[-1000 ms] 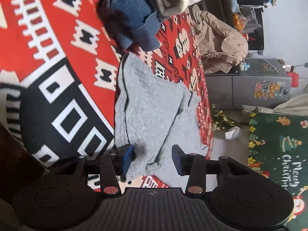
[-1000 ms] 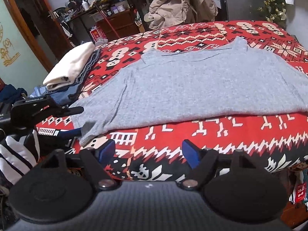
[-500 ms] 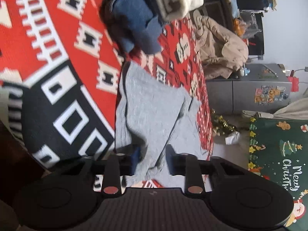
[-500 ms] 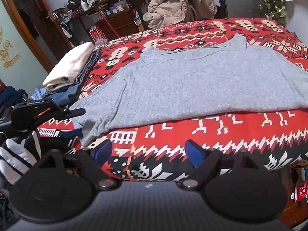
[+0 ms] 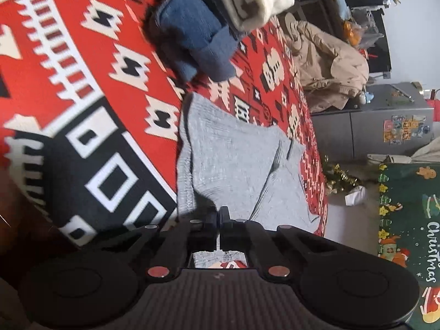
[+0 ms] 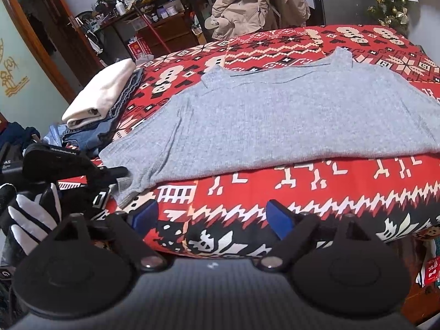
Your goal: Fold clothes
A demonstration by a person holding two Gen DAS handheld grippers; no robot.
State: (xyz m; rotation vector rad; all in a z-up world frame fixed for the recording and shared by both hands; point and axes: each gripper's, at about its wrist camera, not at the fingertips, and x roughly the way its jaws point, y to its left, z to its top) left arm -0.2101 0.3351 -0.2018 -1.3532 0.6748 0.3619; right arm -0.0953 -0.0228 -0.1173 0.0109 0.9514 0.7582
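Grey ribbed knit short-sleeve top (image 6: 275,115) lies spread flat on the red, white and black patterned blanket (image 6: 275,187) over the bed, neckline at the far side, hem toward me, no fold made yet as far as I can judge. My left gripper (image 5: 220,220) has its jaws pressed together on the near-left sleeve edge of the top, cloth bunched just ahead of the tips. My right gripper (image 6: 211,217) hangs wide with nothing between the blue pads (image 6: 277,220), just off the near bed edge, clear of the hem. Left to do: lift the sleeve over, fold the sides, then halve the body. Stack of folded clothes, cream on denim blue (image 6: 101,101), sits far left beside the sleeve, close enough to crowd that fold. Beige coat (image 6: 255,2) hangs beyond the bed, well apart.
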